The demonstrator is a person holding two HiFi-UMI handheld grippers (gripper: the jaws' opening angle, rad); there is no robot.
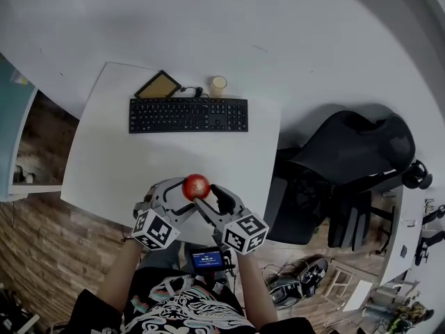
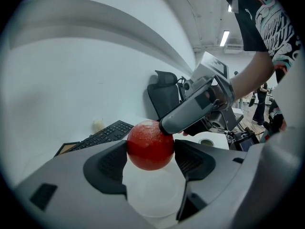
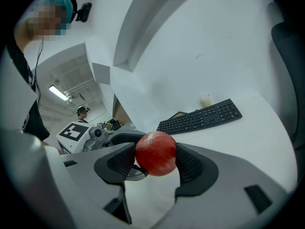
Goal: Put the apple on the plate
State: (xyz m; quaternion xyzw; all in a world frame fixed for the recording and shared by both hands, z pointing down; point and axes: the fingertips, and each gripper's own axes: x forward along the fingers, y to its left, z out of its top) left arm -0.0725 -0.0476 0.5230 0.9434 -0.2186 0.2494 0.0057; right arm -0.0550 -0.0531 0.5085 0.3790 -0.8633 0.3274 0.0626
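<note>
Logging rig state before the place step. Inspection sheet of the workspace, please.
Surface: white table, mostly bare.
Job's things: apple held near the table's front edge; white plate below it, nothing seen on it.
Clutter: keyboard, dark-framed pad and small cup at the far side.
Grippers: left gripper and right gripper both shut on the apple, from opposite sides.
Cables: one black cable behind the keyboard.
Surroundings: black office chair right of the table; wood floor with gear on it.
</note>
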